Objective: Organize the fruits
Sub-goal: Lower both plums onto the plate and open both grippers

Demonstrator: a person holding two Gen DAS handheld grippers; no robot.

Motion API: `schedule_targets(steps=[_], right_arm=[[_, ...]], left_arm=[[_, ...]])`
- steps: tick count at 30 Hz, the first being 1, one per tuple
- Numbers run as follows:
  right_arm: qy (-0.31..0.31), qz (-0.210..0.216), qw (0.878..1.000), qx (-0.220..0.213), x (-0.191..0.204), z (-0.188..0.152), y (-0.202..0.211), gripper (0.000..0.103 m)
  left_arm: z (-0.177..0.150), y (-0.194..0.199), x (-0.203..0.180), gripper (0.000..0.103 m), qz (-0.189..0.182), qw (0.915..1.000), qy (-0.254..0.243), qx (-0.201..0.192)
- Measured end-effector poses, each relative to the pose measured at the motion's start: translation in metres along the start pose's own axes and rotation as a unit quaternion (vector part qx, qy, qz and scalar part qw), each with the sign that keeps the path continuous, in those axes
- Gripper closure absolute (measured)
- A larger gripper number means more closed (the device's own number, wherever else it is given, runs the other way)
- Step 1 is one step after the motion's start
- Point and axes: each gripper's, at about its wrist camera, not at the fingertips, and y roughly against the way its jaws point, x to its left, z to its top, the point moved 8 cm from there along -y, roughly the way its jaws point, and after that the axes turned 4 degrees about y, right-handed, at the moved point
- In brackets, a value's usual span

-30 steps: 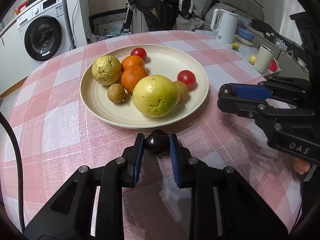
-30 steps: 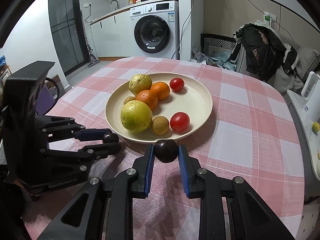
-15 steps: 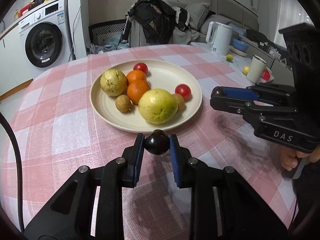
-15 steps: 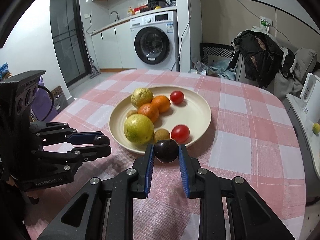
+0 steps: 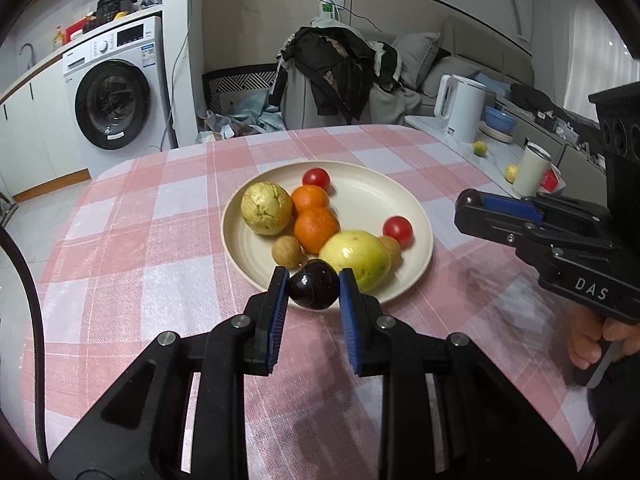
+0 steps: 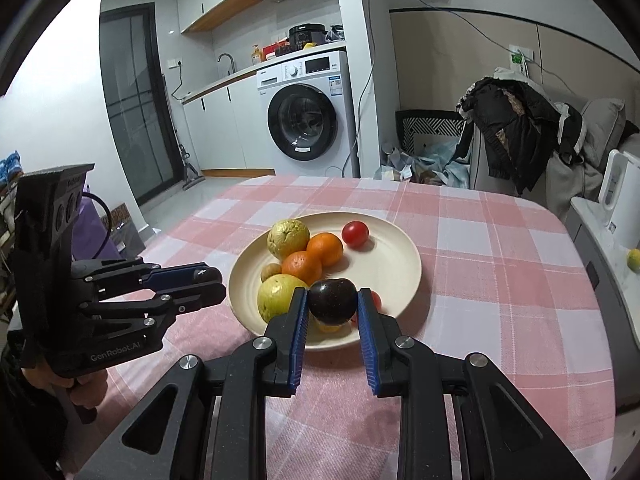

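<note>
A cream plate (image 5: pixel 404 188) on the pink checked table holds two oranges (image 5: pixel 316 228), two red tomatoes (image 5: pixel 398 229), a bumpy green fruit (image 5: pixel 266 208), a big yellow-green fruit (image 5: pixel 355 258) and two small brown fruits (image 5: pixel 287 251). My left gripper (image 5: pixel 313 280) is shut on a dark plum (image 5: pixel 313 292), held above the plate's near rim. My right gripper (image 6: pixel 332 298) is shut on a second dark plum (image 6: pixel 332 302), also over the plate (image 6: pixel 400 248) edge. Each gripper shows in the other's view: right (image 5: pixel 464 212), left (image 6: pixel 216 283).
A side counter at the right carries a white kettle (image 5: pixel 460 108), a white cup (image 5: pixel 534 168) and small yellow fruits (image 5: pixel 479 148). A chair draped with dark clothes (image 5: pixel 332 72) and a washing machine (image 5: pixel 112 84) stand beyond the table. A hand (image 5: pixel 592 340) grips the right handle.
Both grippers have lifted and drawn back from the plate, so it looks smaller and farther. Each keeps its dark plum between its fingers. The fruits on the plate have not moved.
</note>
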Motion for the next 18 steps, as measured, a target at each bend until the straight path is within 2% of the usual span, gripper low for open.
schedule_targets(steps=[9,18], right_arm=[[-0.026,0.003,1.0,0.001,-0.006,0.007,-0.02,0.078],[-0.041,0.002,0.999,0.011,-0.01,0.007,-0.041,0.078]], left_arm=[[0.012,-0.006,0.008,0.081,0.014,0.9998,0.006,-0.016],[0.017,-0.027,0.016,0.081,0.022,0.9995,0.018,-0.015]])
